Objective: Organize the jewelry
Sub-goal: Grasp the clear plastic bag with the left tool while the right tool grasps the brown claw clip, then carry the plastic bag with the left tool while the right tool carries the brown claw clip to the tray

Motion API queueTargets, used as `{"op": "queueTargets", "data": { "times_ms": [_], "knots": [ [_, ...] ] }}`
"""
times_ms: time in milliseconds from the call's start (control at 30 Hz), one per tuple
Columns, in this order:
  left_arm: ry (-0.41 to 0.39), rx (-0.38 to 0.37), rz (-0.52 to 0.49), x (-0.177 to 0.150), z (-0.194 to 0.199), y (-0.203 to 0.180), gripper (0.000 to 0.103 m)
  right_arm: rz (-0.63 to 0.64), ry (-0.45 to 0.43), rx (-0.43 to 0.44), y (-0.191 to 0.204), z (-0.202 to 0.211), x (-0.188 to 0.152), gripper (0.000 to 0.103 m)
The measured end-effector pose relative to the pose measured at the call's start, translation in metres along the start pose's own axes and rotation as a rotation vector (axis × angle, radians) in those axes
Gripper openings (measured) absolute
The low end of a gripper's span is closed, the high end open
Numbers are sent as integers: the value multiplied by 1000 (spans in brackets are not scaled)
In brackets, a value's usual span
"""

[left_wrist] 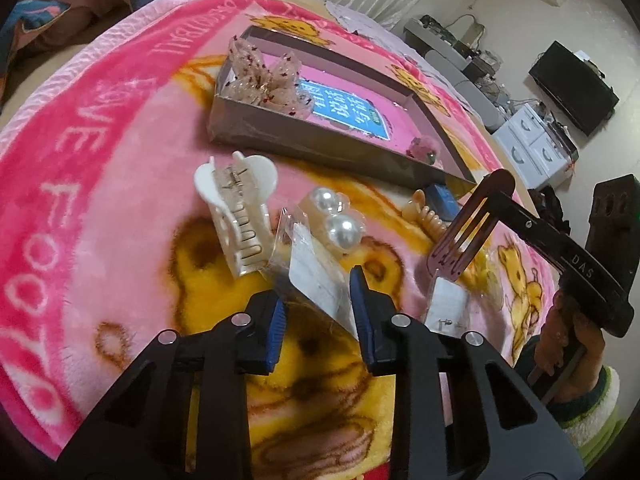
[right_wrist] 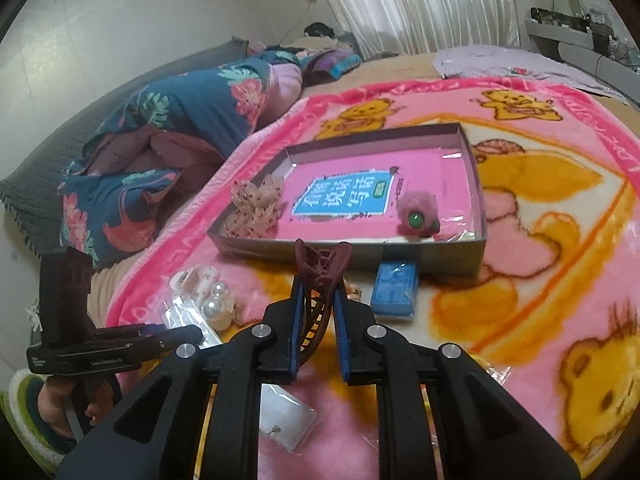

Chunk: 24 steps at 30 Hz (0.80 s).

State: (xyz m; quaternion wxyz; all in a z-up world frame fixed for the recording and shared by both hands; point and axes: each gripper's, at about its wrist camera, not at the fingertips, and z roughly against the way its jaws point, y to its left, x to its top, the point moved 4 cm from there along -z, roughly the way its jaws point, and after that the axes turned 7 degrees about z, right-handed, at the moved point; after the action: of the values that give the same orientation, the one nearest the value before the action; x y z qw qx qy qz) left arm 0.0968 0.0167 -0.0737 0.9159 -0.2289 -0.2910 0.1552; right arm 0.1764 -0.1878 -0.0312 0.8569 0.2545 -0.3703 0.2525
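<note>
- Presently, at far left of the left wrist view, the pink blanket [left_wrist: 100,184] covers the bed and carries every item noted below.
- White claw clip [left_wrist: 236,216] lies on the blanket, left of the left tongs, untouched.
- Left tongs [left_wrist: 318,304]: jaws drawn in on a clear packet holding a white card [left_wrist: 316,276]; the blue pads [left_wrist: 362,312] press its two sides. Packet is tilted, its upper end near the pearl clip [left_wrist: 340,220].
- Pearl clip rests just beyond the packet, between the white claw clip and a beige comb clip [left_wrist: 428,212].
- Shallow grey box [left_wrist: 304,144] sits further back on the blanket. Inside it: a sheer bow [left_wrist: 268,76] at the left end, a pink fuzzy piece [left_wrist: 424,150] at the right end, both on a pink book cover.
- Blue block [left_wrist: 440,196] lies just outside the box's near wall.
- Second card packet [left_wrist: 448,308], with an earring, lies flat on the blanket to the right of the left tongs.
- Right tongs [right_wrist: 318,300]: jaws nearly together, clamped on a dark brown claw clip [right_wrist: 322,276], held clear of the blanket in front of the box.
- Gloved hand [left_wrist: 572,344] grips the right tool's handle at far right.
</note>
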Motion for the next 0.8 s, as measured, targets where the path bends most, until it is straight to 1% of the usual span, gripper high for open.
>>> {"op": "queueTargets", "data": {
  "times_ms": [67,167,233,333,667,800],
  "knots": [
    [-2,-11,1,-1,4,-2,19,-9,-13,-2,-3,5,1,13],
    [-18,-4,-18,-2,12,-5,18,-22,-35,-11,-7,13,3,13],
    [-30,-9,-25,-2,18,-10,17,-21,-54,-31,-10,20,5,13],
    [-60,3,-52,1,26,-16,17,-18,-76,-52,-13,29,7,13],
    [-123,-16,-98,27,40,-47,17,-39,-147,-120,-35,59,13,13],
    [-137,-29,-117,38,42,-62,17,-55,-178,-142,-45,71,16,13]
  ]
}}
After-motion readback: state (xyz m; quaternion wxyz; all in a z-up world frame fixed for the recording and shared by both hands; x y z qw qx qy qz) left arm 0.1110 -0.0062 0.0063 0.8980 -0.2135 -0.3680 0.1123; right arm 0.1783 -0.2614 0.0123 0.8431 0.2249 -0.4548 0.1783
